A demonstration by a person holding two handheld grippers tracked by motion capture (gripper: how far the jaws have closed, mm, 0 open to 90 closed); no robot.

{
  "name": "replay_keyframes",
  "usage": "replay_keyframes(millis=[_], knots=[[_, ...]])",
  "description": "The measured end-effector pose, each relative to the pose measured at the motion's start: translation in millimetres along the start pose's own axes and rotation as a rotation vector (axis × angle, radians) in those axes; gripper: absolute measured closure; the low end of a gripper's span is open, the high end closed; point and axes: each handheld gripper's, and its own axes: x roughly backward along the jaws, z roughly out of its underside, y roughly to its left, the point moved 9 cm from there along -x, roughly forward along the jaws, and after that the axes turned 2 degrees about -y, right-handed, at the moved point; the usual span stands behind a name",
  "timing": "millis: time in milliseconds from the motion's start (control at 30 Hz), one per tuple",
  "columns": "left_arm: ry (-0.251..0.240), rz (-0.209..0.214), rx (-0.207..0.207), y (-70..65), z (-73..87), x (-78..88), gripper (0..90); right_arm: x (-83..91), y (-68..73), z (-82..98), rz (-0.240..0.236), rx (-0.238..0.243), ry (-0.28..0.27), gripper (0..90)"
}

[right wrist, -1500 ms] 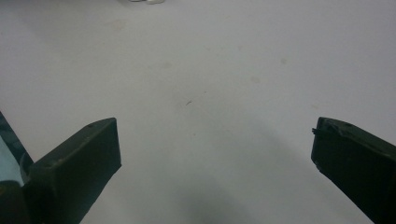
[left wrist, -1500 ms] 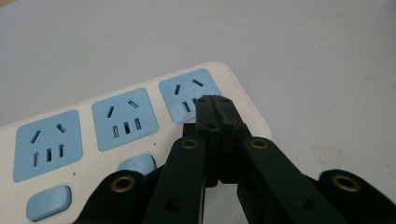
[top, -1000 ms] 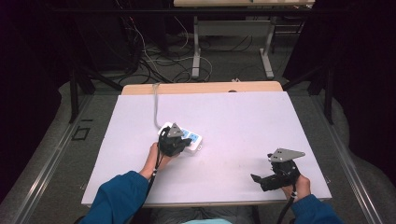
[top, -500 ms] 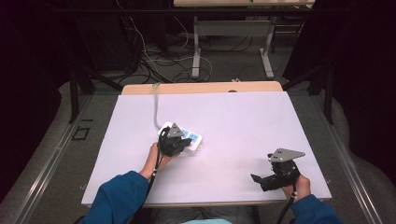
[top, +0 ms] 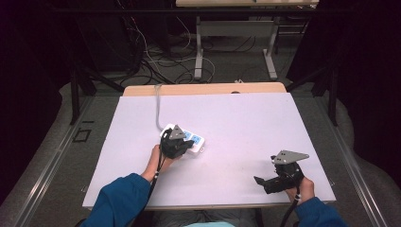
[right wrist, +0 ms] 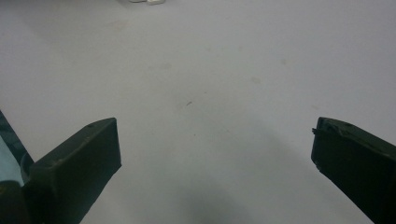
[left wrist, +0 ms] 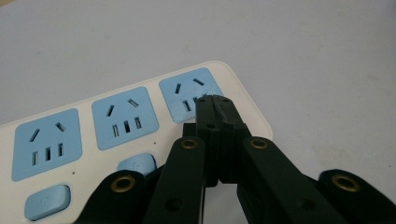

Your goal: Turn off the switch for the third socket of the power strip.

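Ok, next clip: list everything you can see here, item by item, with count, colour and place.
Power strip: one, white with three blue socket faces and blue buttons, left of centre on the table.
Strip's cord: one, pale grey, running from the strip toward the far edge.
Table: one, pale lilac-white top with a wooden strip at the far edge.
Floor cables: a tangle, black and white, beyond the table.
Desk legs: two, grey, on the floor behind.
Sleeves: two, blue, at the near edge.
Left claw: one, black, jaws closed together, tip over the strip's end socket.
Right claw: one, black, jaws wide apart, near the right front edge of the table.
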Motion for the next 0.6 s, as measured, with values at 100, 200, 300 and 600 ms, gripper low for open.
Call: replay_keyframes(millis=[100,200,300,600], knots=[[0.001,-0.001,0.001,-0.4,0.0,0.0,90.0,0.2,-0.3,-0.2,0.003,0.004,-0.001,0.9],[0.0,-0.002,-0.001,-0.4,0.0,0.0,90.0,0.1,-0.1,-0.1,0.001,0.002,0.0,0.9],[-0.001,0.0,0.0,-0.4,0.0,0.0,90.0,-0.1,0.1,0.0,0.0,0.0,0.0,0.9],[0.004,-0.005,-0.005,-0.6,0.2,0.5,90.0,-0.1,0.2,-0.1,0.0,0.0,0.001,0.9]])
